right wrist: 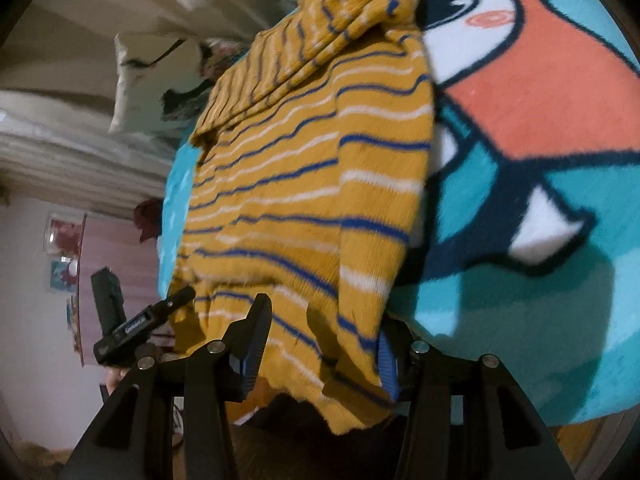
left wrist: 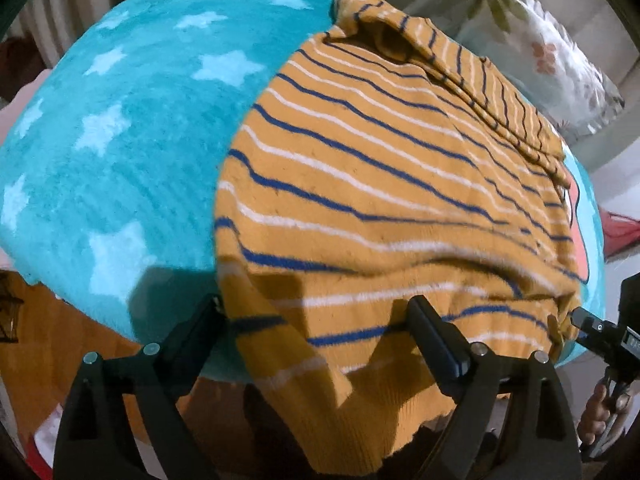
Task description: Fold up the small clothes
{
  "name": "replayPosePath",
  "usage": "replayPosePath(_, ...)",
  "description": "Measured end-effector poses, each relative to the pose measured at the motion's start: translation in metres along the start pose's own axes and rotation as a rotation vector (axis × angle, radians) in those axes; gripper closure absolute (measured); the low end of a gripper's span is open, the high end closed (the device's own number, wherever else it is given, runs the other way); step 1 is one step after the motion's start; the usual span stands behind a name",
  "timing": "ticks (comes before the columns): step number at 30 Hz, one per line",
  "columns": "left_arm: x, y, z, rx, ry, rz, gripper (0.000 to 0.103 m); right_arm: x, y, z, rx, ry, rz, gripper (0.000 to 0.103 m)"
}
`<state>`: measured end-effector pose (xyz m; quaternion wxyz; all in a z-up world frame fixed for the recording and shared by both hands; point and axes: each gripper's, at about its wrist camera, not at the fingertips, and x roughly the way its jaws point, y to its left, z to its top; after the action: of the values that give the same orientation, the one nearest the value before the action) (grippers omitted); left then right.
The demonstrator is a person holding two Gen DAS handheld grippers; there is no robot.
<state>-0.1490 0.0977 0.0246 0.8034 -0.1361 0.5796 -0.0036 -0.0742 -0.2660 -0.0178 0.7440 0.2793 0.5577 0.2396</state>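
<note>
A small mustard-yellow sweater (left wrist: 380,184) with blue and white stripes lies on a teal blanket (left wrist: 132,148), its near hem hanging over the blanket's front edge. One sleeve is folded across the far side. My left gripper (left wrist: 316,328) is open, its jaws wide apart around the sweater's near left hem. My right gripper (right wrist: 324,336) is open too, its jaws on either side of the sweater's (right wrist: 304,184) near right hem. The right gripper also shows at the right edge of the left wrist view (left wrist: 596,332), and the left gripper shows at the left of the right wrist view (right wrist: 148,320).
The teal blanket has white stars on the left and a coral cartoon figure (right wrist: 532,80) on the right. A floral pillow (left wrist: 552,60) lies beyond the sweater. A wooden floor (left wrist: 44,340) lies below the blanket's front edge.
</note>
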Motion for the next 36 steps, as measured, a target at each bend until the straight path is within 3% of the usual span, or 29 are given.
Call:
replayPosePath(1, -0.001, -0.001, -0.002, 0.002, -0.003, 0.004, 0.018, 0.0, 0.003, -0.004, -0.026, 0.002, -0.01, 0.051)
replayPosePath(3, -0.004, -0.002, -0.003, 0.009, -0.006, 0.0, 0.051, 0.002, 0.011, -0.009, -0.071, -0.005, -0.042, 0.051)
replayPosePath(4, -0.006, 0.0, -0.004, 0.006, 0.0, -0.009, 0.06, 0.002, 0.016, -0.013, -0.099, -0.015, -0.067, 0.051)
replayPosePath(5, -0.007, 0.003, -0.004, -0.006, 0.011, -0.021, 0.078, 0.004, 0.02, -0.015, -0.115, -0.023, -0.085, 0.051)
replayPosePath(6, -0.007, 0.008, -0.005, -0.023, 0.025, -0.036, 0.09, 0.004, 0.023, -0.018, -0.13, -0.031, -0.105, 0.054)
replayPosePath(7, -0.008, 0.013, -0.007, -0.046, 0.034, -0.06, 0.09, 0.005, 0.023, -0.018, -0.13, -0.035, -0.12, 0.059)
replayPosePath(8, -0.01, 0.017, -0.01, -0.069, 0.038, -0.078, 0.091, 0.004, 0.021, -0.018, -0.127, -0.036, -0.144, 0.079)
replayPosePath(9, -0.011, 0.021, -0.012, -0.085, 0.043, -0.089, 0.092, 0.004, 0.016, -0.016, -0.116, -0.032, -0.162, 0.09)
replayPosePath(15, -0.026, 0.033, -0.034, -0.131, 0.055, -0.101, 0.098, -0.02, -0.018, -0.018, 0.014, -0.009, -0.033, 0.097)
replayPosePath(20, -0.026, 0.047, -0.039, -0.188, 0.058, -0.114, 0.098, -0.027, -0.031, -0.03, 0.035, -0.002, -0.06, 0.096)
replayPosePath(22, -0.022, 0.045, -0.034, -0.181, 0.063, -0.099, 0.098, -0.027, -0.039, -0.032, 0.07, -0.014, -0.018, 0.096)
replayPosePath(25, -0.02, 0.038, -0.031, -0.142, 0.063, -0.07, 0.098, -0.027, -0.037, -0.034, 0.062, -0.016, -0.008, 0.092)
replayPosePath(28, -0.017, 0.039, -0.029, -0.142, 0.073, -0.067, 0.098, -0.032, -0.032, -0.039, 0.038, -0.007, -0.003, 0.077)
replayPosePath(32, -0.012, 0.043, -0.026, -0.159, 0.088, -0.08, 0.098, -0.033, -0.025, -0.048, -0.002, 0.028, -0.014, 0.042)
replayPosePath(36, -0.008, 0.043, -0.024, -0.16, 0.101, -0.072, 0.098, -0.009, -0.027, -0.054, -0.017, 0.098, -0.018, 0.04)
